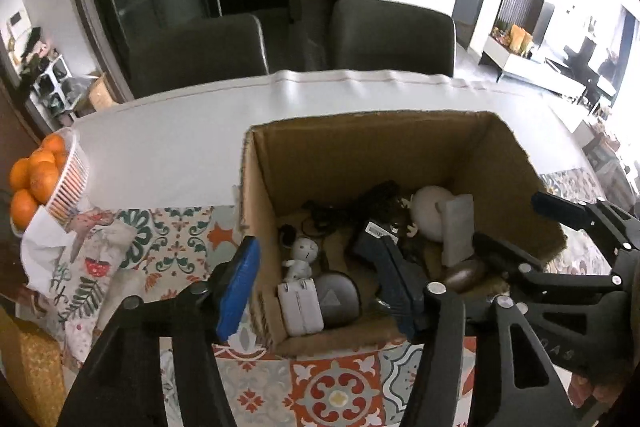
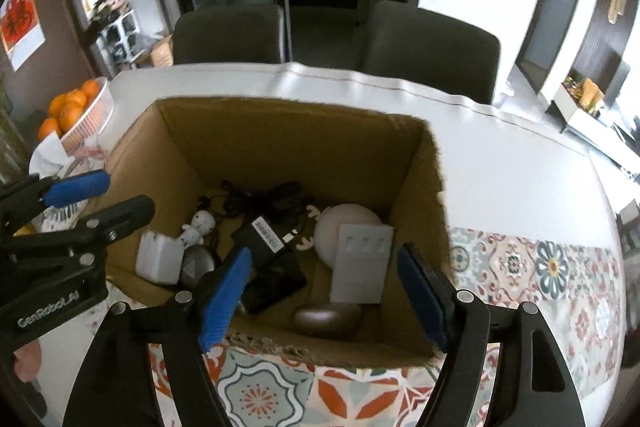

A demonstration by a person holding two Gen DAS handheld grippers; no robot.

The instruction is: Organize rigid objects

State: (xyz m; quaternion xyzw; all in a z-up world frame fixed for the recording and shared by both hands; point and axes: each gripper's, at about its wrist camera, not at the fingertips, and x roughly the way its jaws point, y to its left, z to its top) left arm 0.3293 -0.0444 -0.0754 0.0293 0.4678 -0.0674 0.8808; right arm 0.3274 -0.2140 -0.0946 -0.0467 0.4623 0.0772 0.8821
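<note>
An open cardboard box (image 1: pixel 372 147) (image 2: pixel 280 131) stands on the table. Inside lie a white charger block (image 1: pixel 300 307) (image 2: pixel 158 257), a small white doll (image 1: pixel 302 255) (image 2: pixel 198 225), a grey rounded case (image 1: pixel 336 301) (image 2: pixel 198 265), a black power adapter with cable (image 2: pixel 266 239), a round white figure with antlers (image 1: pixel 430 213) (image 2: pixel 344 231), a grey flat panel (image 1: pixel 458 233) (image 2: pixel 362 263) and a brown oval object (image 1: pixel 466 275) (image 2: pixel 326 319). My left gripper (image 1: pixel 320 291) is open and straddles the box's near left wall. My right gripper (image 2: pixel 324 295) is open above the box's near edge, empty.
A basket of oranges (image 1: pixel 48 175) (image 2: pixel 80 111) stands at the table's left edge beside crumpled cloth (image 1: pixel 60 247). A patterned tile mat (image 1: pixel 320 387) (image 2: pixel 540 267) covers the near table. Two grey chairs (image 1: pixel 392 31) (image 2: pixel 228 35) stand behind the far edge.
</note>
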